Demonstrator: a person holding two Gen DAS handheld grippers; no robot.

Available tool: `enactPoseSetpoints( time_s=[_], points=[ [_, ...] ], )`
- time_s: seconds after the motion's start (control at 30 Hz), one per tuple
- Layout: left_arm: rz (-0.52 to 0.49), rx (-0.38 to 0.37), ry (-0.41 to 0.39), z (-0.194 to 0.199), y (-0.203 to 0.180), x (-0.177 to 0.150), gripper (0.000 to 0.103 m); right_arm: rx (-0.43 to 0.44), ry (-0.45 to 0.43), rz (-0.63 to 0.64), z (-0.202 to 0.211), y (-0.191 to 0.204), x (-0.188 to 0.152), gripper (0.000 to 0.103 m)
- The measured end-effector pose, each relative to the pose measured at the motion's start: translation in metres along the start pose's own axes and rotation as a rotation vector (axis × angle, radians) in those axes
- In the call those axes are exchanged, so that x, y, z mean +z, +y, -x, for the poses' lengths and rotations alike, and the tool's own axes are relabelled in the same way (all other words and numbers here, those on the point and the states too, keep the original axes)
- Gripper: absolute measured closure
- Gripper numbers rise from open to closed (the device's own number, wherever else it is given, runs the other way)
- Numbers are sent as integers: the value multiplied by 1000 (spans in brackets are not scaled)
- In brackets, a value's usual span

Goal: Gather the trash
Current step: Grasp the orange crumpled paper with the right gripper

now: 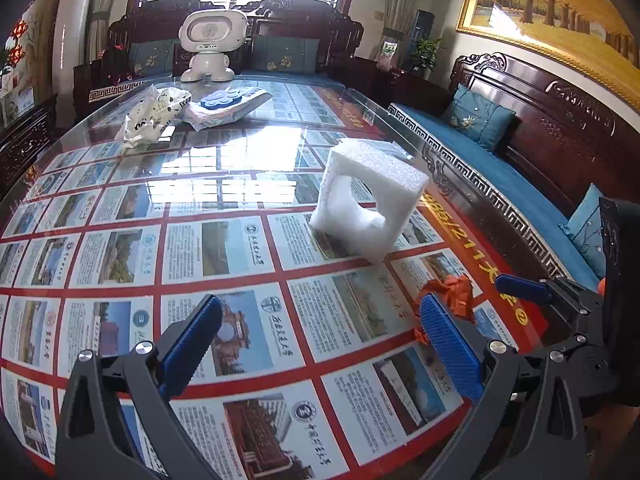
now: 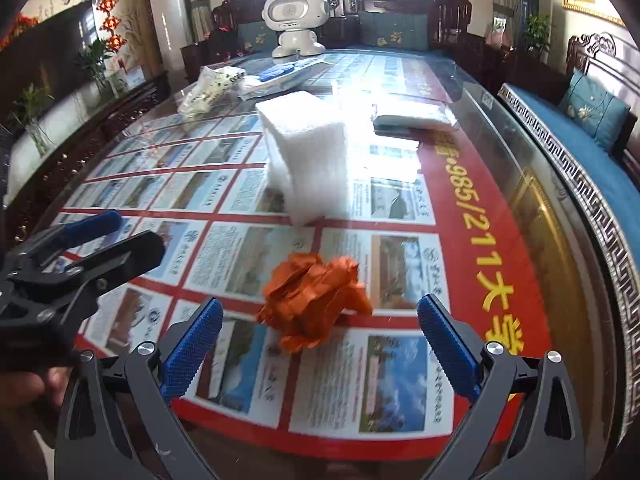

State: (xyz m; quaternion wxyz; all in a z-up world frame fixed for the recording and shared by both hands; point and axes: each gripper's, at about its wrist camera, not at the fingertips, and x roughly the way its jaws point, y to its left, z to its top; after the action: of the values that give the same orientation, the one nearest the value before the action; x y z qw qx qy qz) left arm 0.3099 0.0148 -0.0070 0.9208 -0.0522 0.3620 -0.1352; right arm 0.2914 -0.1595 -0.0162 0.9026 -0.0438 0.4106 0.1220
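Note:
A crumpled orange paper ball (image 2: 314, 304) lies on the glass table just ahead of my open, empty right gripper (image 2: 320, 352), between its fingertips' line. It also shows in the left wrist view (image 1: 452, 294), beyond the right finger. A white foam block (image 1: 370, 196) with a cut-out stands upright on the table; it shows in the right wrist view (image 2: 310, 160) behind the paper ball. A crumpled printed plastic bag (image 1: 150, 114) lies at the far left. My left gripper (image 1: 320, 342) is open and empty above the table. The right gripper (image 1: 520, 286) shows at the right edge.
A white robot toy (image 1: 210, 46) stands at the table's far end, beside a flat packet (image 1: 230, 104) with a blue piece on it. A clear-wrapped white packet (image 2: 414, 116) lies far right. A blue-cushioned wooden bench (image 1: 500, 176) runs along the table's right edge (image 2: 532, 216).

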Motion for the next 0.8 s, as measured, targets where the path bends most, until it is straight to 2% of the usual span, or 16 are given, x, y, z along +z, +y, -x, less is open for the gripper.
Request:
enactPoseSetpoints(
  time_s=[0.07, 0.13, 0.2, 0.23, 0.3, 0.8],
  points=[
    [3, 7, 1, -4, 2, 5, 4, -20, 13, 16, -9, 1, 5, 10],
    [4, 18, 6, -9, 3, 9, 4, -64, 43, 2, -18, -4, 7, 21],
    [5, 19, 9, -13, 3, 14, 4, -44, 71, -22, -27, -9, 9, 50],
    [6, 17, 5, -13, 2, 14, 4, 0, 81, -46, -30, -13, 7, 53],
    [3, 12, 1, -14, -1, 16, 4, 36, 71, -62, -29, -17, 4, 55],
    [-39, -27, 25, -38, -28, 23, 4, 74, 33, -101, 0, -45, -11, 55]
  ],
)
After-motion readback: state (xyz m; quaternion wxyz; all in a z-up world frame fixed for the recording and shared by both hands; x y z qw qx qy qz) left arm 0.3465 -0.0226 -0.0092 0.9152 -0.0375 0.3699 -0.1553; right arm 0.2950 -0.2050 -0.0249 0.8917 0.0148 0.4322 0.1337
